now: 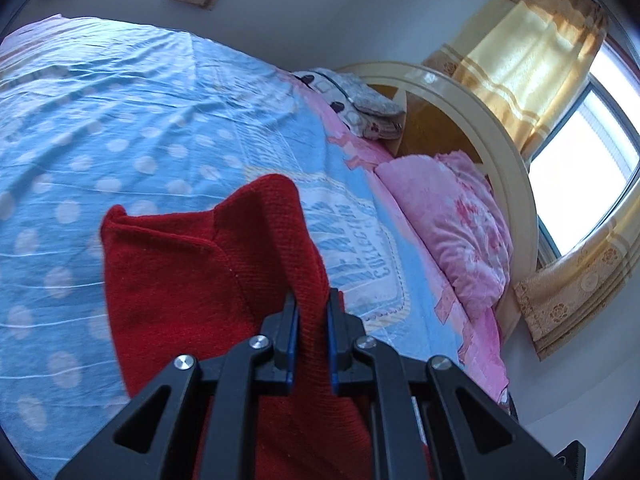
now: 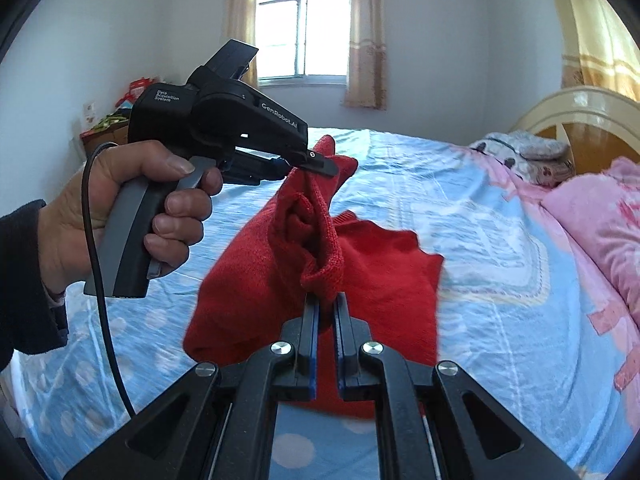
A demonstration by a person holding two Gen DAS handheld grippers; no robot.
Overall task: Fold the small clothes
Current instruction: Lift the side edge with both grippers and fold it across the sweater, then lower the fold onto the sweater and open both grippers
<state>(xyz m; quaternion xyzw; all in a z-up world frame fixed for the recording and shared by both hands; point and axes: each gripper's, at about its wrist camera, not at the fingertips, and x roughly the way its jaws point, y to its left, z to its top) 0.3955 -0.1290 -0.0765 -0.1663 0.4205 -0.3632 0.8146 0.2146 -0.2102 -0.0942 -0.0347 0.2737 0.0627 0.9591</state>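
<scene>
A red sweater (image 2: 280,240) is held up over the blue dotted bedsheet (image 2: 440,184), well short of the headboard (image 2: 580,108), one knit edge pinched in the closed left gripper (image 1: 313,308) and another in the closed right gripper (image 2: 325,304).

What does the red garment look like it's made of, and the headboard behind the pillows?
Red garment: a soft knit, probably wool or acrylic, matte, with visible ribbing and a fuzzy surface. Headboard: likely wood, with a glossy cream-painted arch that catches highlights around an amber panel.
</scene>
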